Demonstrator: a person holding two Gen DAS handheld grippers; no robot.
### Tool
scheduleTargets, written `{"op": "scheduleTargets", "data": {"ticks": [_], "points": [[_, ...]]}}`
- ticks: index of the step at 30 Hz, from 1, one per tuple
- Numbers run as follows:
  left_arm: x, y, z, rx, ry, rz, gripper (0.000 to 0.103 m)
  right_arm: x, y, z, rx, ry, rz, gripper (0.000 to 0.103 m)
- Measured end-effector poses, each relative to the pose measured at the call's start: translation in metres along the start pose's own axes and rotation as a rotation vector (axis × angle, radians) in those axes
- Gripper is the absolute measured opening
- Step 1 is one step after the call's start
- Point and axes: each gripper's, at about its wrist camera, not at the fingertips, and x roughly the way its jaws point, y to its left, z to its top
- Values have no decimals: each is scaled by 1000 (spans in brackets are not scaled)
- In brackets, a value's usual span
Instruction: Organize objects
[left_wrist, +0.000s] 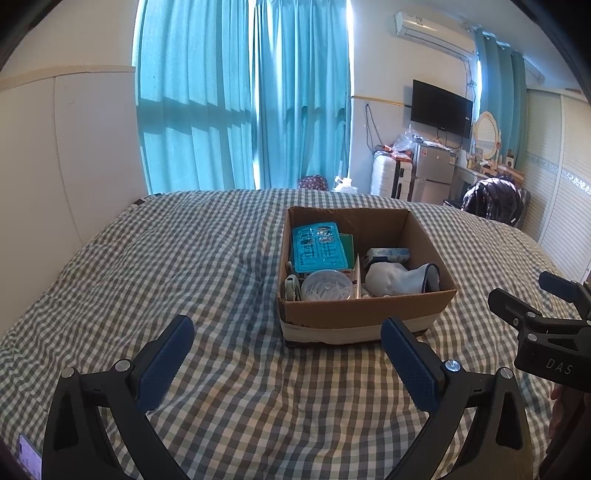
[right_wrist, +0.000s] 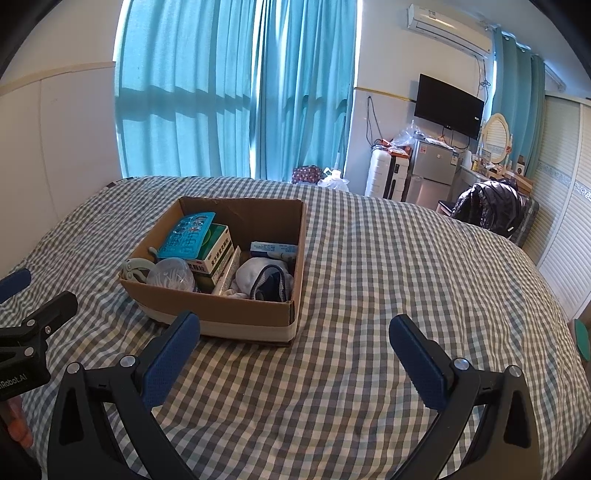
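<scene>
1. The cardboard box (left_wrist: 364, 310) is placed on the checked bed cover (left_wrist: 184, 258), and all the objects that can be seen are already inside it; nothing loose is seen on the bed.
2. The left gripper (left_wrist: 288, 354) is held wide open and empty, just before the box. The right gripper (right_wrist: 295, 356) is also wide open and empty, beside the near corner of the box.
3. The bed is soft, so the box can be tilted or pushed away if a wall is pressed.
4. The teal blister card (left_wrist: 317, 247) leans on the green medicine box (right_wrist: 218, 254) and can slide off if it is touched.
5. The round clear container (left_wrist: 327, 288) is probably slippery for the pads.
6. The white sock (left_wrist: 391, 278) can be dragged out together with another object.
</scene>
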Motion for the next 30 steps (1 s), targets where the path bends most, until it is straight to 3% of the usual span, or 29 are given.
{"op": "scheduleTargets", "data": {"ticks": [30], "points": [[-2,-4,-2,6,-11,23,103,1,0,-1,-2,9,0,103]]}}
